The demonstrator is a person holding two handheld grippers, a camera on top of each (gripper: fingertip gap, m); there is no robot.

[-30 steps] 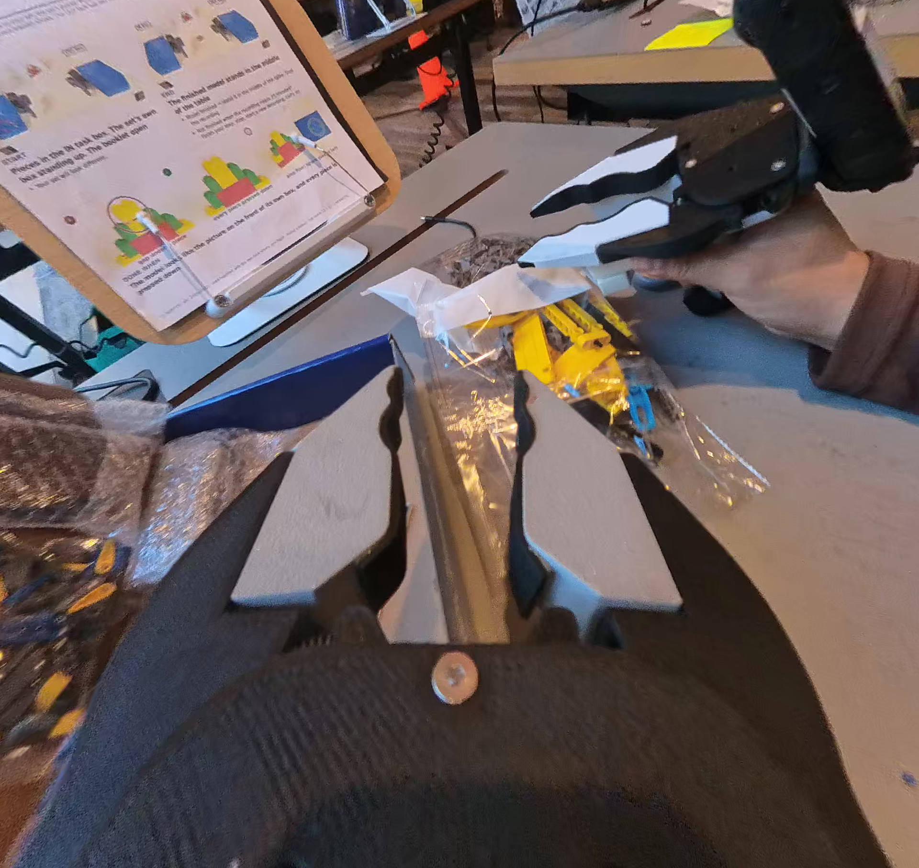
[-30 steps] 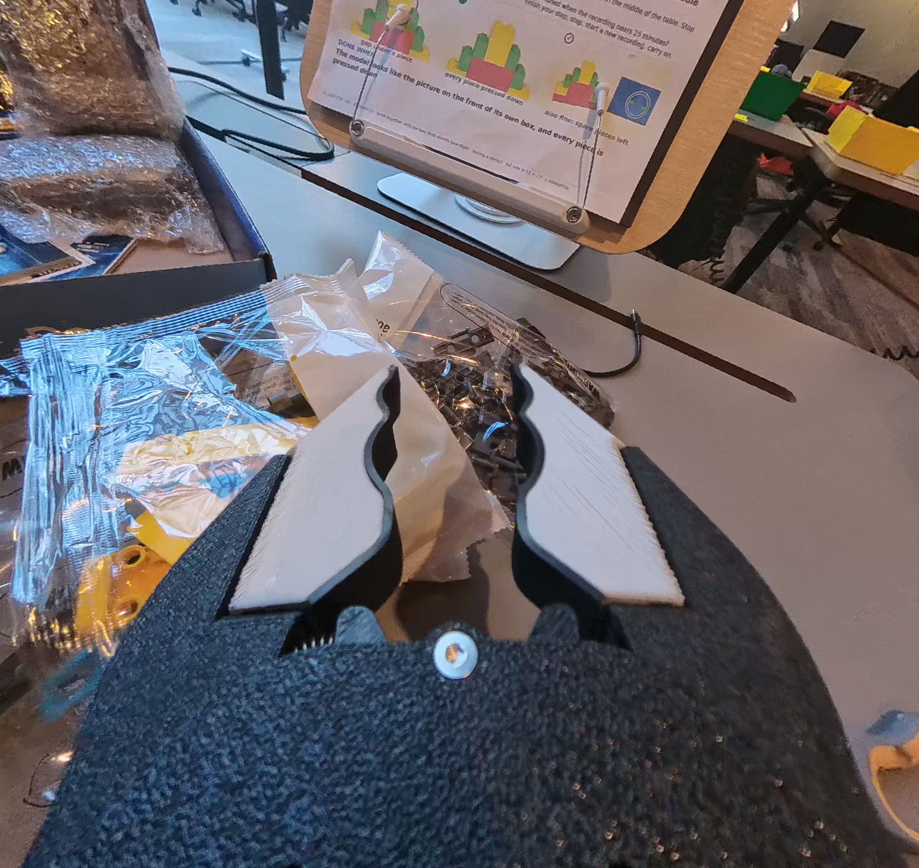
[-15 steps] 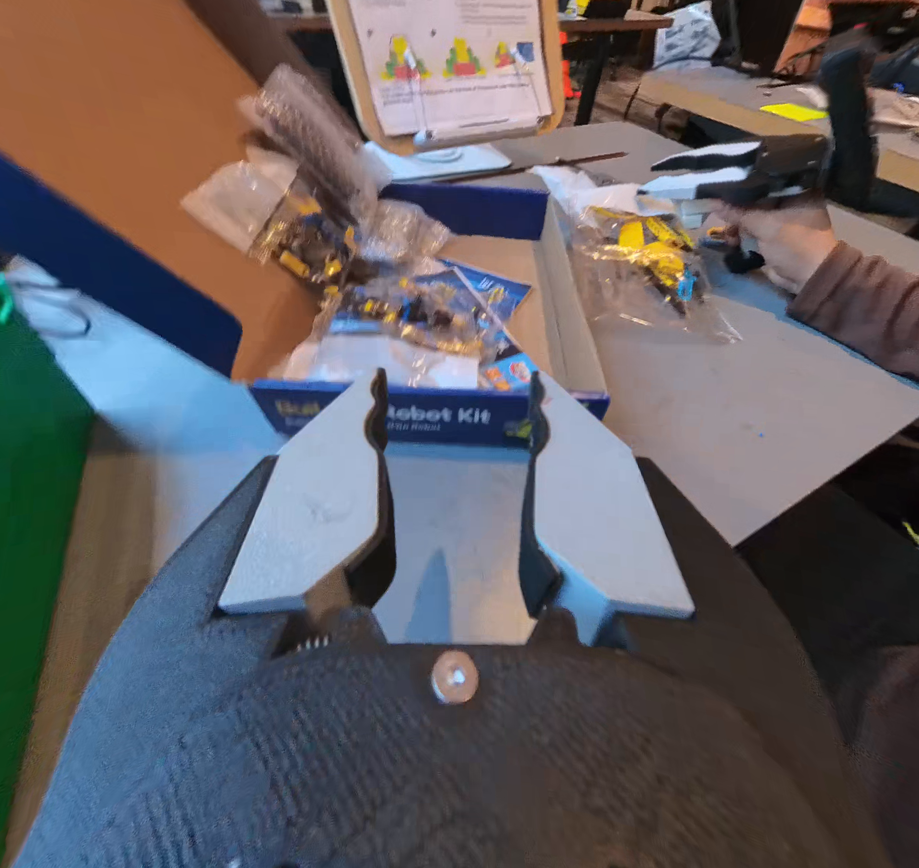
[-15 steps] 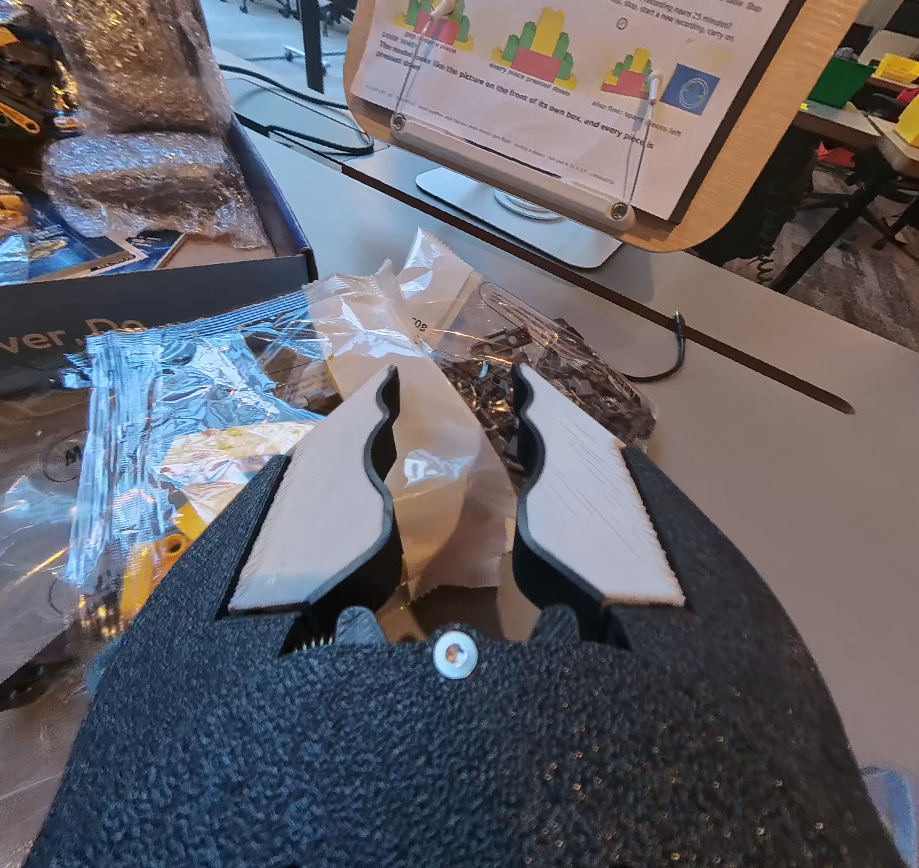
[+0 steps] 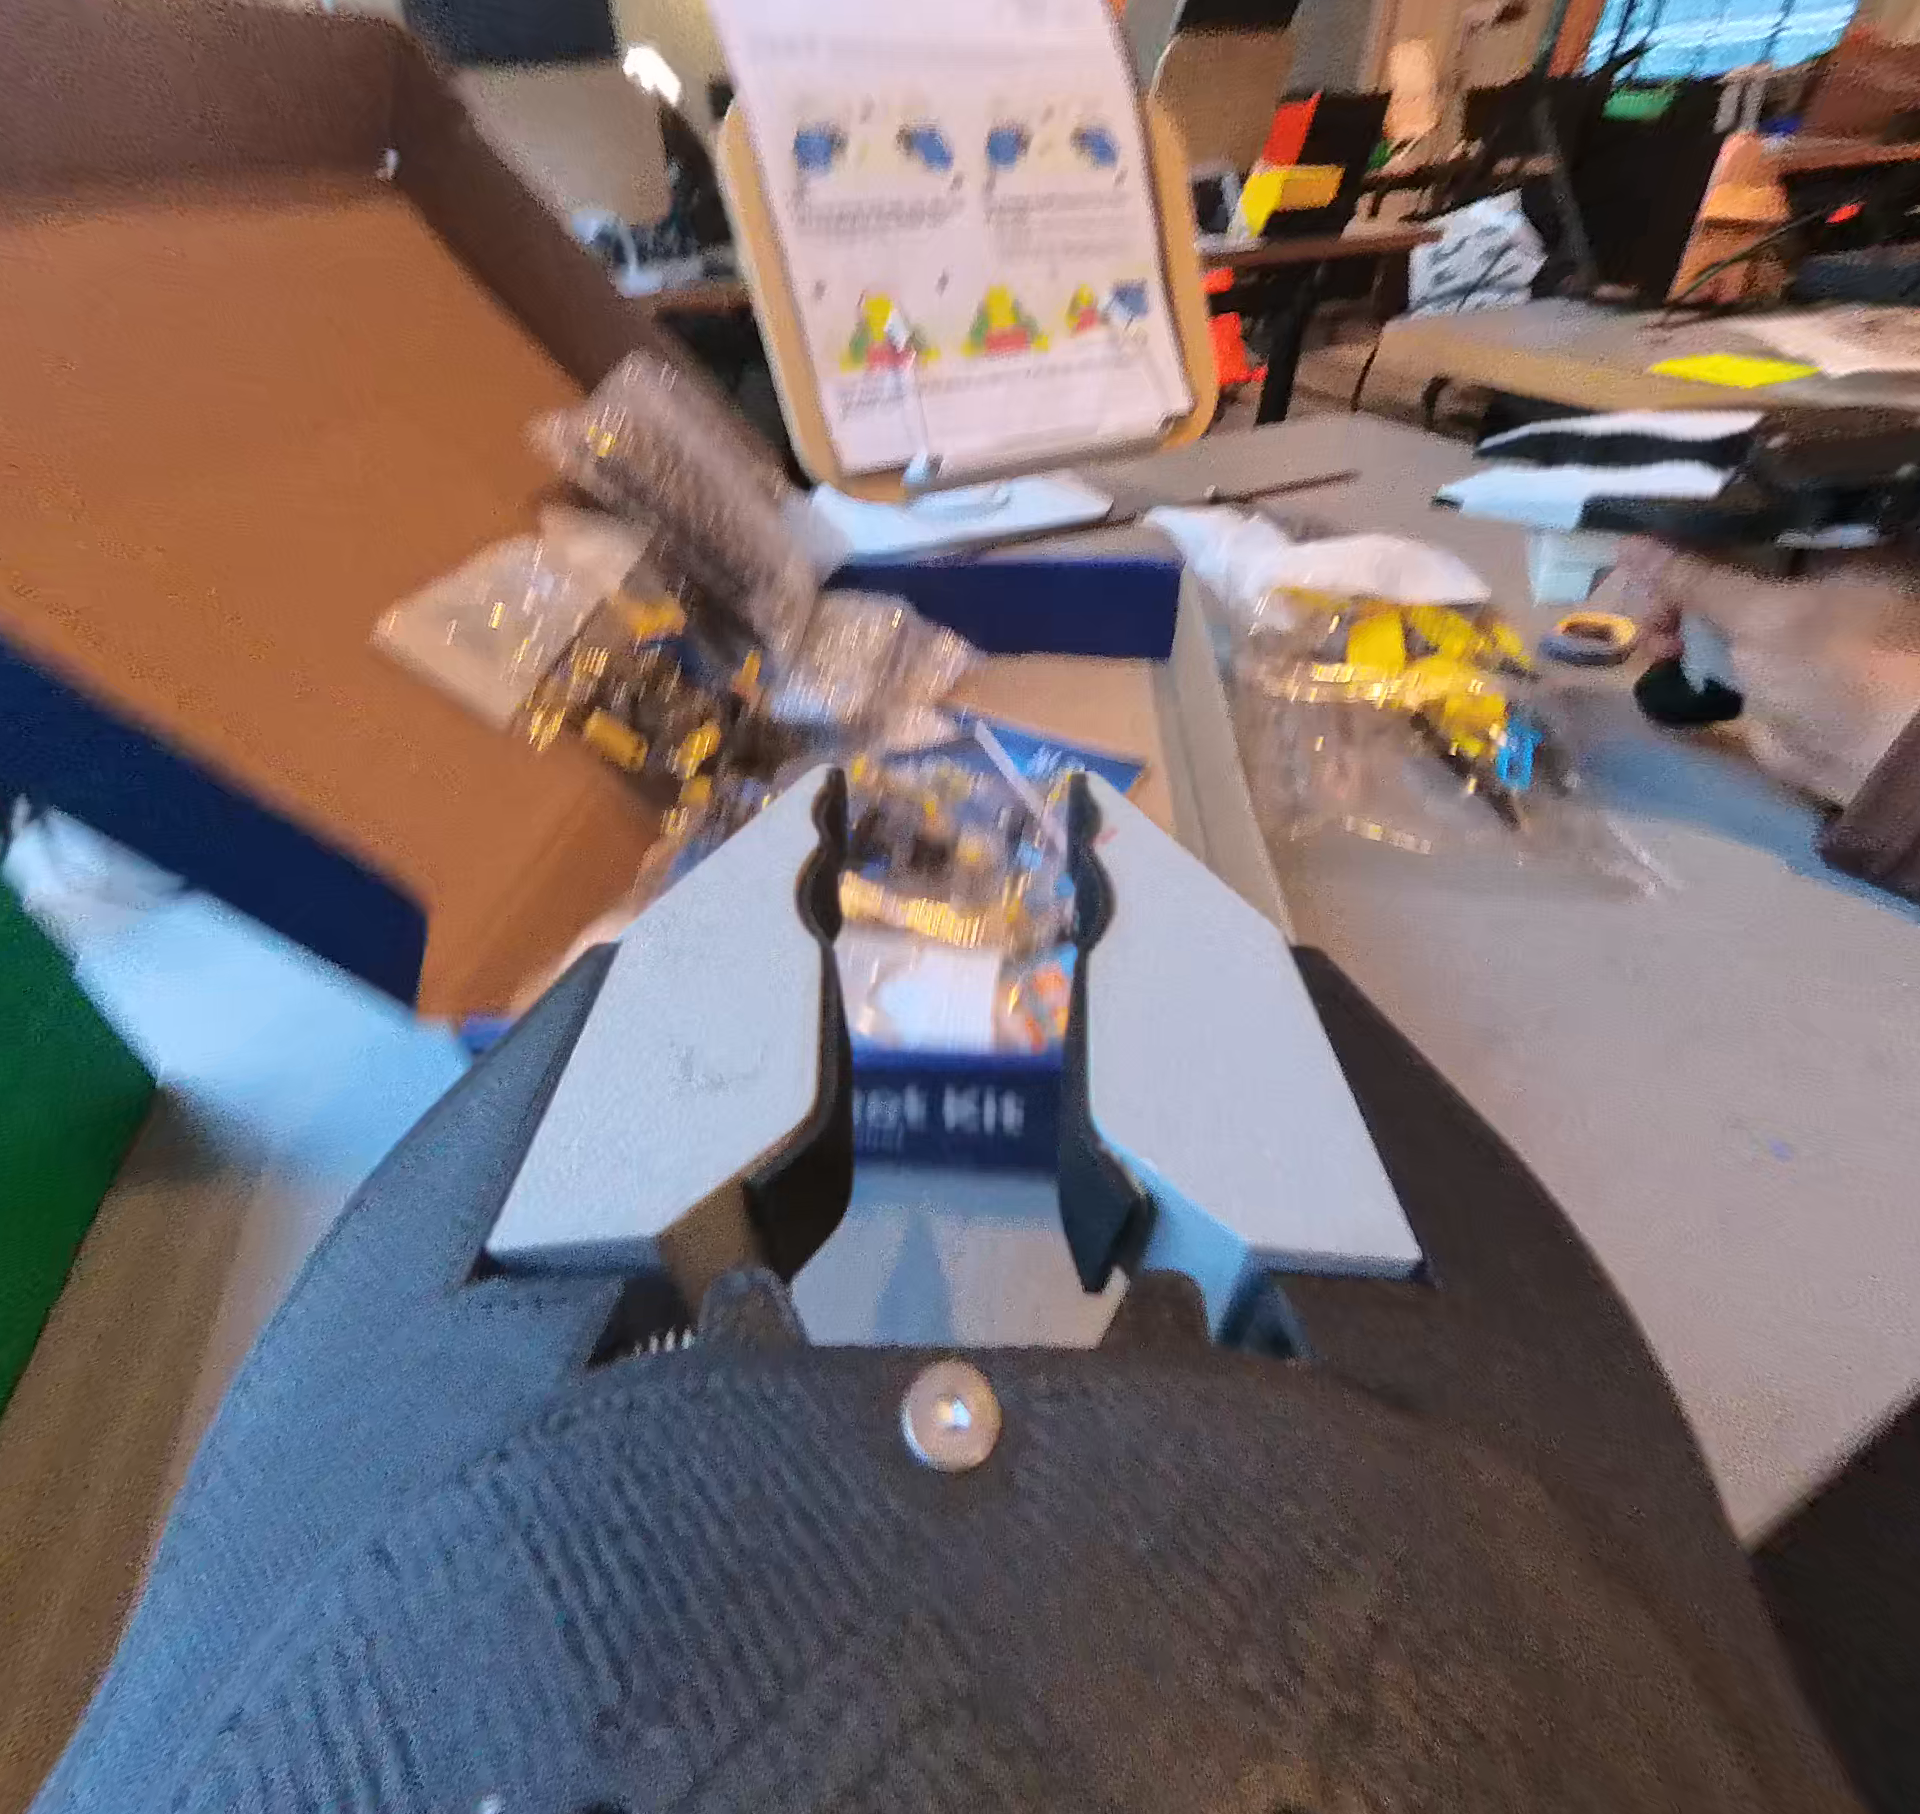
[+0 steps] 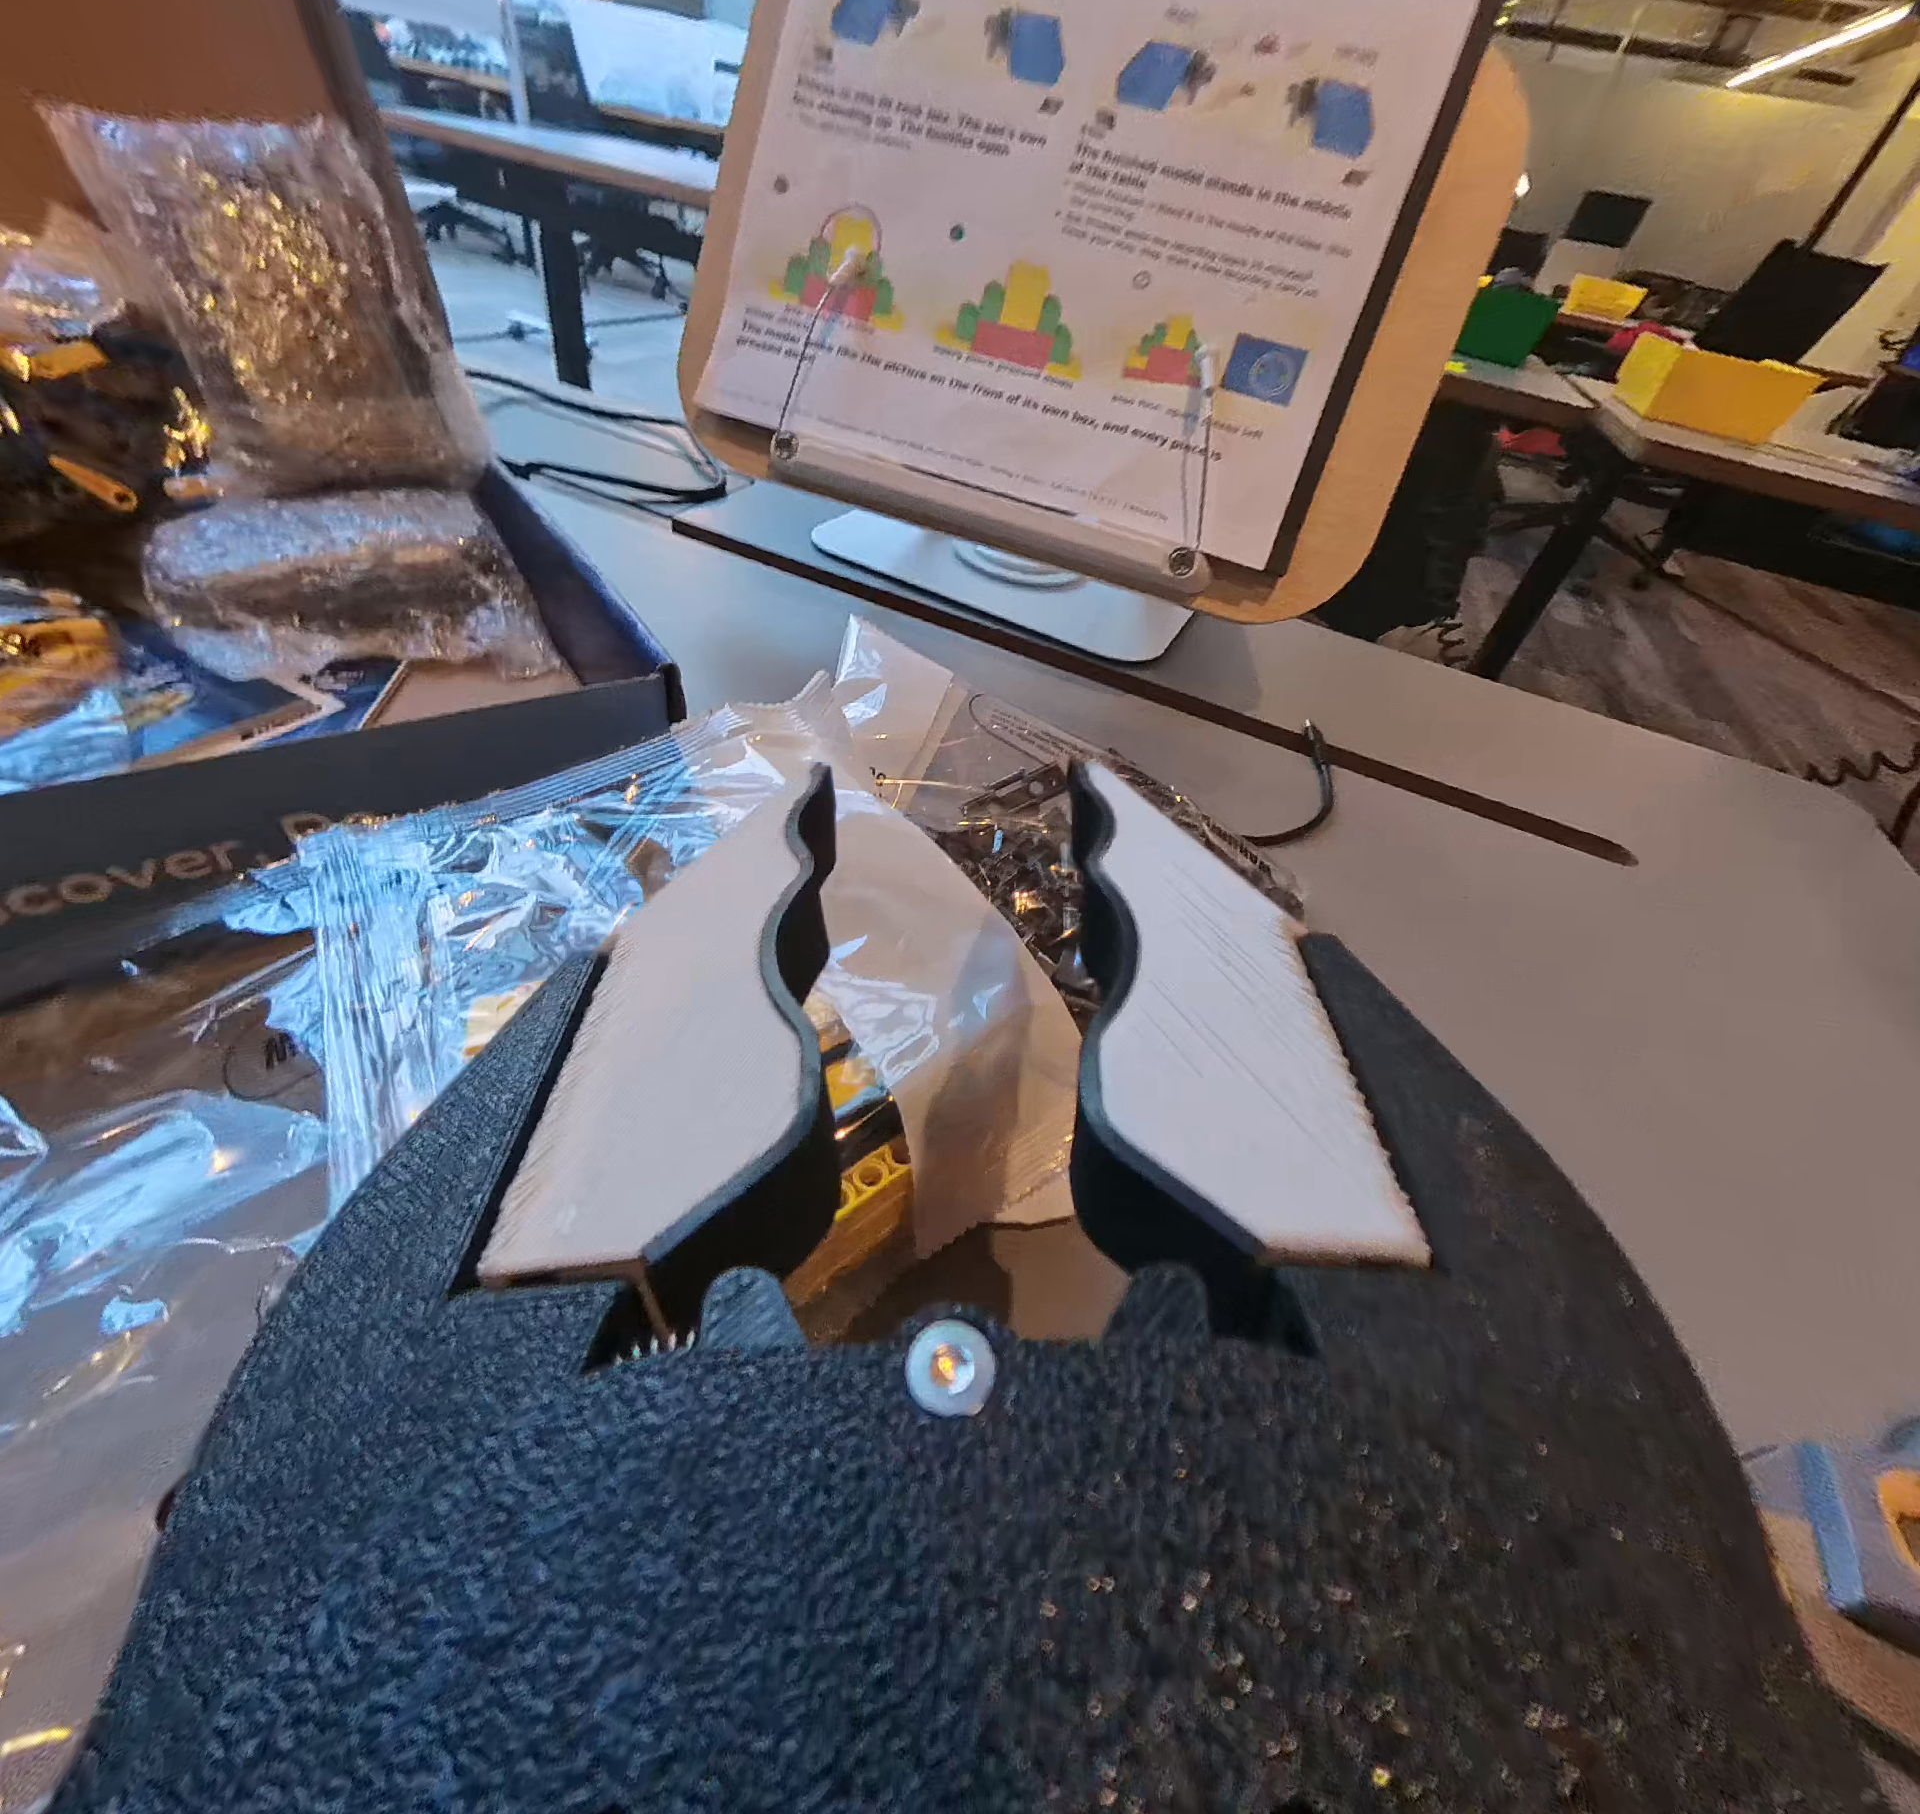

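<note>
Your left tongs (image 5: pixel 951 808) are hanging with jaws apart and empty over the near wall of the open blue box (image 5: pixel 997 601), aimed at the bags of yellow and black parts (image 5: pixel 634 694) heaped inside; your right tongs (image 6: pixel 945 788) are gaping too, clamped on nothing, low over the clear bags (image 6: pixel 416 891) on the table (image 6: pixel 1558 985) just beside the box. The bag under them is lying flat, its long axis running from the box toward you. For a sound grip, I judge you are best pinching a crimped edge, not the slack film.
</note>
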